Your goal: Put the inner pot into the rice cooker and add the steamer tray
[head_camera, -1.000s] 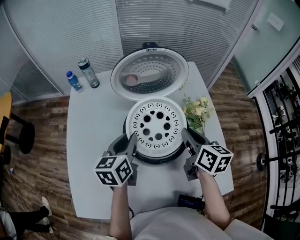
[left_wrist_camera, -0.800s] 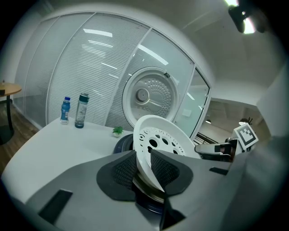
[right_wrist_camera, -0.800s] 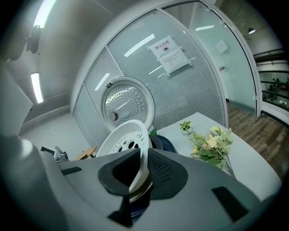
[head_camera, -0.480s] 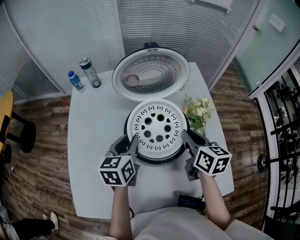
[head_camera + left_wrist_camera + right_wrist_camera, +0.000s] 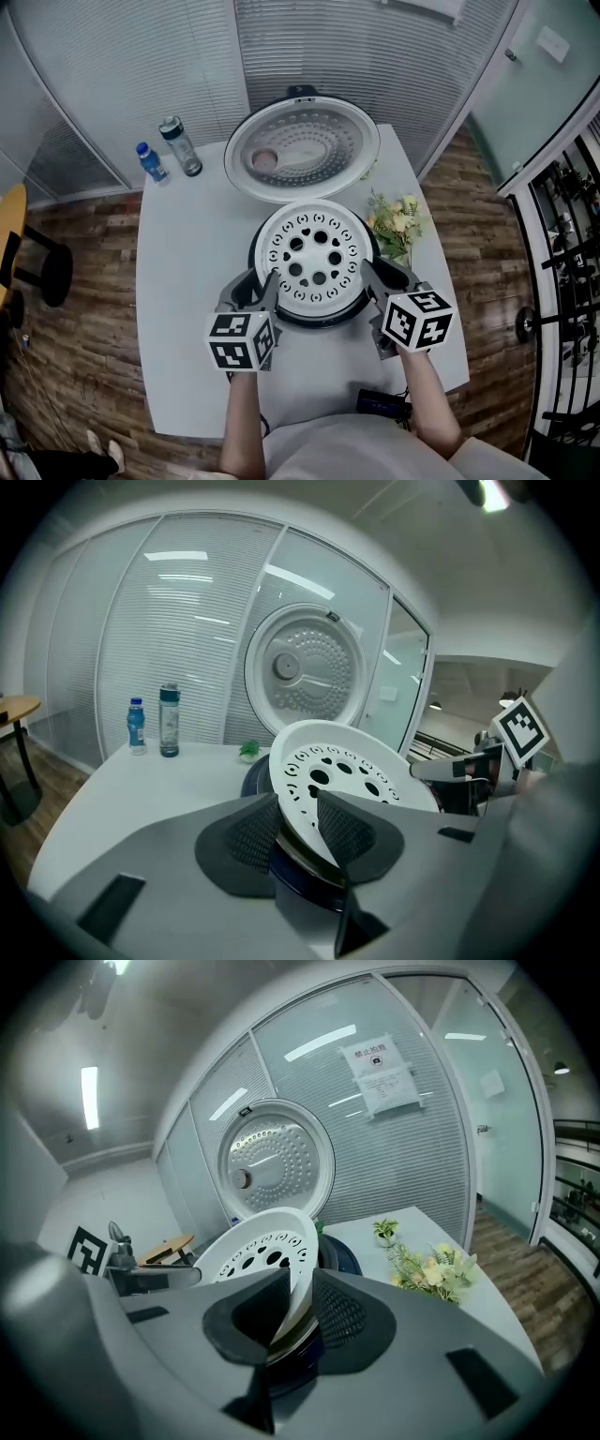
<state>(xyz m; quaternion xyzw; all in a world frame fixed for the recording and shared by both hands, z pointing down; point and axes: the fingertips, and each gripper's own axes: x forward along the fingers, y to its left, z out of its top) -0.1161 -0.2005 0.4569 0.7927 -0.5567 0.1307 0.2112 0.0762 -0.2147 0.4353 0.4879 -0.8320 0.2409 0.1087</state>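
Kim: Rolled a little and drawn closer together, both of them: the left gripper [image 5: 266,281] and the right gripper [image 5: 369,272], at the near side of the rice cooker [image 5: 323,321]. Both sets of jaws have just been opening, and the tray [image 5: 314,253] has nudged slightly rightward over the cooker's mouth

Lee: Is either one off it yet?

Kim: The left gripper has let go; the tray's rim runs between its pads, but a dark gap shows beside it. The right gripper has loosened less and still pinches the rim at the cooker's right side

Lee: So the risk is an uneven let-go

Kim: I think so. If the right one pulls back while still pinching, it could drag the tray sideways or tip it off the cooker's mouth; it looks light enough to hop out

Lee: And the inner pot?

Kim: Hidden under the tray, so I can't tell how it sits. A crooked pot would leave the tray rocking

Lee: Anything behind?

Kim: The open lid [image 5: 302,148] stands just behind the cooker, flowers [image 5: 396,223] are just to its right, and bottles [image 5: 178,145] are well off to its far left. A flicked tray could hit the flowers
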